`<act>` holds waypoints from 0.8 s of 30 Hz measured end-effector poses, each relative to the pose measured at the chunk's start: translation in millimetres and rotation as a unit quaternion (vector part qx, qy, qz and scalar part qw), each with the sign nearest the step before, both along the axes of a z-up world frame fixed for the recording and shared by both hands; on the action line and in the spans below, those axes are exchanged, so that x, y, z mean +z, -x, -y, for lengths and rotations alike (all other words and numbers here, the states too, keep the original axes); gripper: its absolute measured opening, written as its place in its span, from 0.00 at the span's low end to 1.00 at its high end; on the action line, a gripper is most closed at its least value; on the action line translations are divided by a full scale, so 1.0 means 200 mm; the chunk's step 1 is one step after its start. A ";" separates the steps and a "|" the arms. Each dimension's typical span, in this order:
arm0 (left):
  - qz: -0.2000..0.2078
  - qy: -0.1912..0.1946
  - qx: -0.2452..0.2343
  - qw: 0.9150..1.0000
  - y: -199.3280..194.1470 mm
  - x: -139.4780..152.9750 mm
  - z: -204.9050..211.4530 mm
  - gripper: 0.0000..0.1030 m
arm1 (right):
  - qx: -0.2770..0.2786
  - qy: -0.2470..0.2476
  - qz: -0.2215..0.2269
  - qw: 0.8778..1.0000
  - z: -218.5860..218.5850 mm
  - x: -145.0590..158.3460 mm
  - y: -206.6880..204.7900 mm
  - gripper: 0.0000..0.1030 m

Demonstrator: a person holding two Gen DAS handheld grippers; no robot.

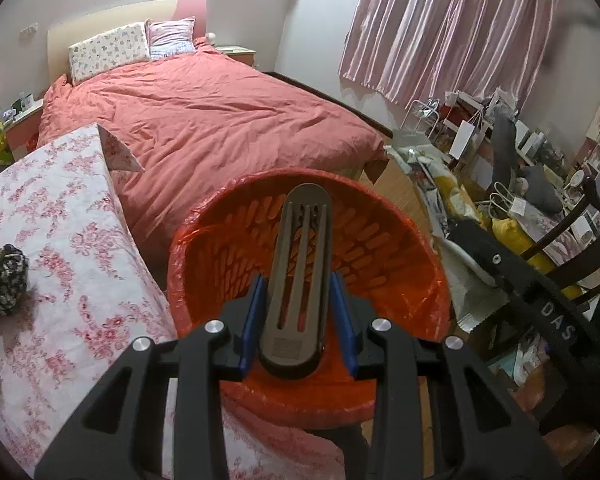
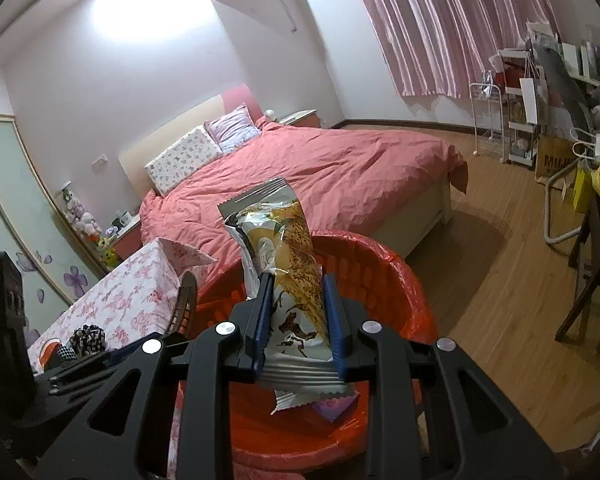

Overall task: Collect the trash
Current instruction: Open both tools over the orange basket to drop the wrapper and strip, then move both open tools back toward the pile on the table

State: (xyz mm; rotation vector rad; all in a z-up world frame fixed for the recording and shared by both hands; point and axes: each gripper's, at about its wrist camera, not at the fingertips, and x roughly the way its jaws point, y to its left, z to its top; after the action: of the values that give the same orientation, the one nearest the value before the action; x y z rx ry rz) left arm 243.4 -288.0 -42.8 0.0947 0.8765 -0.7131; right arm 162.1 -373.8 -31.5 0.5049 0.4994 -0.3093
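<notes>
The snack wrapper is a silver and yellow packet with brown print. It stands almost upright between the blue pads of the right gripper, which is closed on its lower half. The crimped bottom edge of the wrapper hangs below the pads, and its top end rises above them. Directly under and behind this gripper is the orange waste basket, lined with a thin red bag. A small purple thing lies in the basket just under the wrapper; what it is I cannot tell.

The left gripper holds a flat grey-brown slotted piece, rounded at both ends, which looks like a plastic clip or comb. The blue pads sit at both sides of its lower part, but whether they really press on it is hard to tell, because a thin gap seems to show at each side. This piece points forward over the open mouth of the same basket.

To the left of both grippers is a table with a floral pink cloth, and on it, near the left edge, lies a dark speckled object. In front of the grippers, beyond the basket, is a bed with a salmon-red cover and two pillows at the headboard. To the right are pink striped curtains, a wooden floor and crowded shelves with bags and papers.
</notes>
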 end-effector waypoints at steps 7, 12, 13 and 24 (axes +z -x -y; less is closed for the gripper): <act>-0.012 -0.013 0.024 1.000 -0.05 -0.06 -0.04 0.50 | 0.007 -0.011 -0.005 1.000 0.07 -0.04 -0.02 0.53; 0.006 -0.017 0.045 0.999 -0.06 -0.03 -0.15 0.57 | 0.004 -0.005 -0.009 1.000 0.05 -0.03 0.00 0.57; 0.010 -0.017 0.050 0.999 -0.06 -0.02 -0.18 0.58 | 0.002 -0.004 -0.009 1.000 0.05 -0.02 0.00 0.57; 0.037 -0.024 0.113 0.993 -0.05 0.07 -0.60 0.60 | 0.008 0.022 -0.007 1.000 -0.06 0.07 -0.01 0.57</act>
State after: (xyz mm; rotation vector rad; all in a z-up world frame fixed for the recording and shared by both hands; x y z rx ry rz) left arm 252.7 -168.9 -28.3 0.0624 0.8178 -0.4734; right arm 163.2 -361.3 -16.8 0.4568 0.5080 -0.3082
